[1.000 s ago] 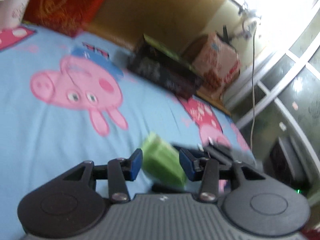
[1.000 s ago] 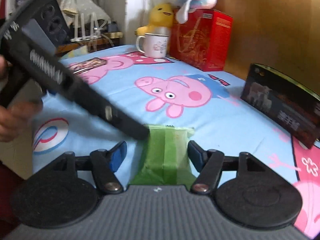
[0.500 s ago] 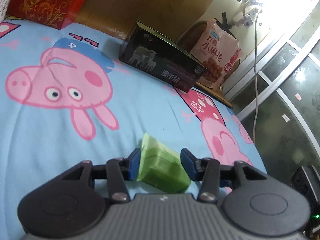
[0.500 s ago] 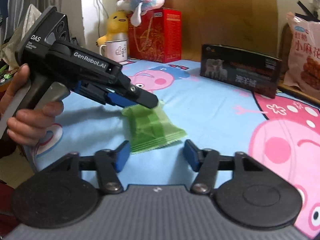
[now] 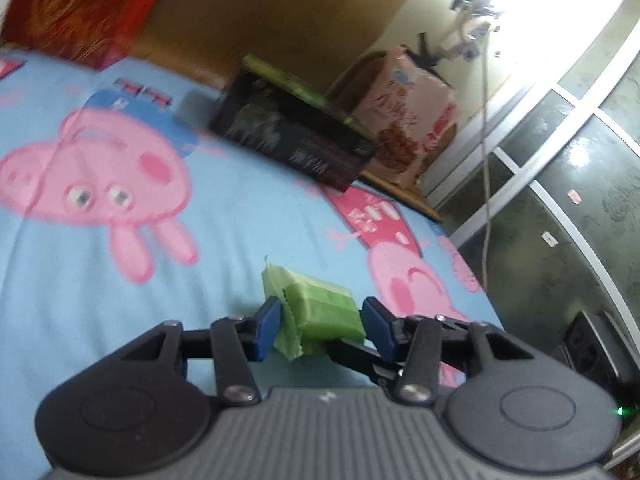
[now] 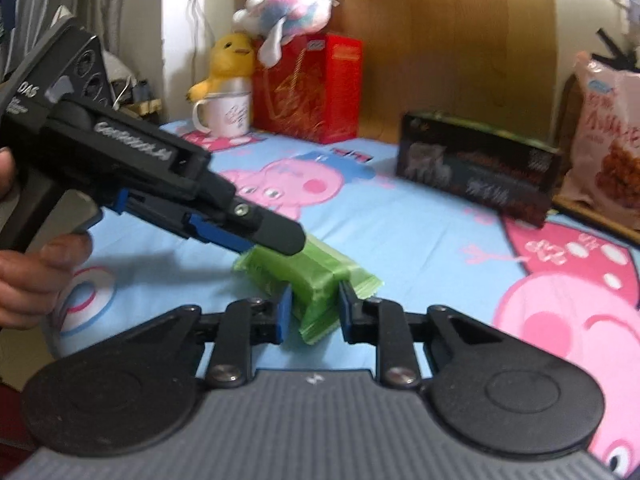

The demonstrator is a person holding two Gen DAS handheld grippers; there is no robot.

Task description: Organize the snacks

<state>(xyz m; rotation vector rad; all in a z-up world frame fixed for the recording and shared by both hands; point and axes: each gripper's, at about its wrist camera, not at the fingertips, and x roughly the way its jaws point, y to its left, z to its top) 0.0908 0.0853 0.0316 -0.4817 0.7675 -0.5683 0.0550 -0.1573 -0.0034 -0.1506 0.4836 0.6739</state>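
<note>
A green snack packet [image 6: 308,276] lies on the blue Peppa Pig sheet [image 6: 420,248]. My right gripper [image 6: 314,316] has closed on the packet's near end, its blue pads touching both sides. My left gripper [image 5: 322,328] straddles the same packet [image 5: 320,308] from the other side, its jaws a little wider than the packet, the left pad touching the wrapper's crimped edge. The left gripper also shows in the right wrist view [image 6: 276,240], its tip over the packet's far end.
A black snack box [image 6: 476,172] and a pink snack bag [image 6: 608,148] stand at the back by the wooden headboard. A red box [image 6: 308,88], a white mug [image 6: 226,114] and plush toys [image 6: 280,16] stand at the back left.
My right gripper moved forward and closed its jaws on the packet's near end. My left gripper stayed around the packet, and its view swung and blurred.
</note>
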